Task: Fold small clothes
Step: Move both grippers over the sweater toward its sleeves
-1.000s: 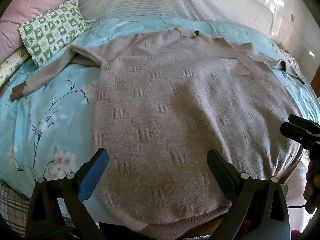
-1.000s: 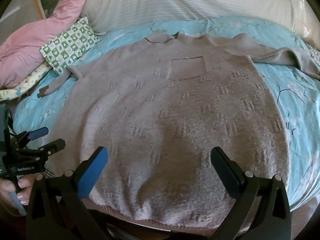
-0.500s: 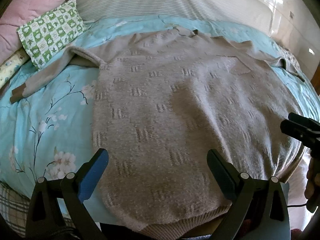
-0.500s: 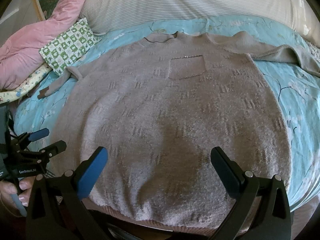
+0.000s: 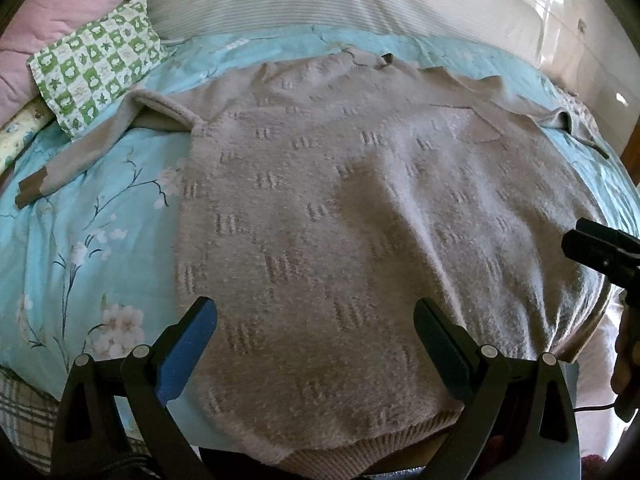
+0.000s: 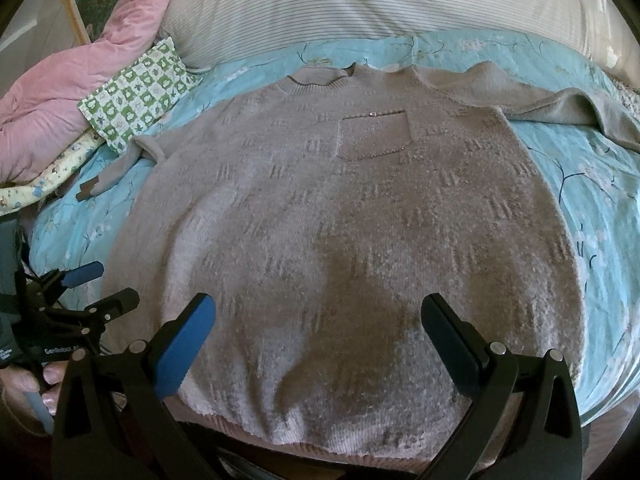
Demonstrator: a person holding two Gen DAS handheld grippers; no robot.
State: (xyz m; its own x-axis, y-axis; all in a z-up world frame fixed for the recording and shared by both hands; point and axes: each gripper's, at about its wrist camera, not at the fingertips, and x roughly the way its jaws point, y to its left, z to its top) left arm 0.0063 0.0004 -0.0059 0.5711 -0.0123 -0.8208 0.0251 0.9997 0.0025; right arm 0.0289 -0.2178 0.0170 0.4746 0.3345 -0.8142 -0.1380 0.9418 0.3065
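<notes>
A taupe knit sweater [image 5: 360,220] lies flat, front up, on the blue floral bedspread [image 5: 80,240]; it also shows in the right wrist view [image 6: 340,220]. Its chest pocket [image 6: 374,134] faces up, and both sleeves spread outward: one [image 5: 80,152] at the left, one [image 6: 560,104] at the right. My left gripper [image 5: 316,336] is open and empty above the hem's left part. My right gripper [image 6: 318,328] is open and empty above the hem's middle. Each gripper appears at the edge of the other's view: the left [image 6: 98,286], the right [image 5: 600,248].
A green-and-white checked pillow [image 5: 96,60] and a pink quilt [image 6: 72,92] lie at the bed's far left. A striped bolster [image 6: 360,4] runs along the headboard. The bed's near edge is just below the sweater's ribbed hem [image 5: 380,440].
Both views have shifted slightly; the sweater sits a touch lower in frame. Both grippers stay open and the sweater has not moved on the bed.
</notes>
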